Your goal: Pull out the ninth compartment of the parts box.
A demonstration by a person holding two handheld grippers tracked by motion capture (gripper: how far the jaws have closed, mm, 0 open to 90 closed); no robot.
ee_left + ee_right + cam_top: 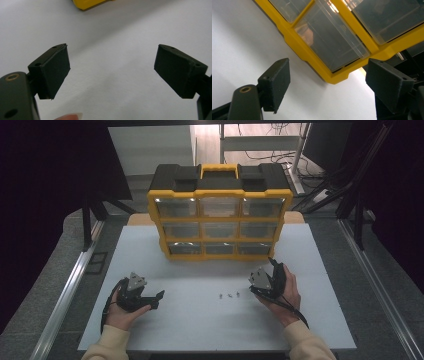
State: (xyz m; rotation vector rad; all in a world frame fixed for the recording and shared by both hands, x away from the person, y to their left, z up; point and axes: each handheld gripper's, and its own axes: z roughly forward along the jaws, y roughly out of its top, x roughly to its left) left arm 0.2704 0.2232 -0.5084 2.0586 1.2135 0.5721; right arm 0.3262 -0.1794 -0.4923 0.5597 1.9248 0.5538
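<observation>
- In the high view, two cream sleeves [111, 342] are coming in from the bottom edge, each hand wrapping around a black gripper.
- The left gripper [159, 298] is resting low over the near left part of the white table [200, 325], pointing toward the middle; in the left gripper view its jaws are standing wide apart with nothing between them, only bare white tabletop lying beyond the pads [56, 71].
- A fingertip [70, 116] is showing at the bottom edge of the left gripper view.
- The right gripper [273, 263] is sitting on the near right part of the table, tilting up toward the organiser; in the right gripper view its jaws are likewise spread wide, holding nothing.
- Three small screws [229, 295] are lying in a short row on the table between the two grippers, nearer to the right one and touching neither; they are too small to tell more.
- Farther back, a yellow and black drawer organiser [220, 195] is standing upright at the middle of the table, showing three rows of three clear drawers, all looking pushed in.
- In the right gripper view, the organiser's lower corner [337, 78] is appearing between the spread jaws, near but apart from them.
- A yellow corner [86, 4] of it is peeking in at the top of the left gripper view.
</observation>
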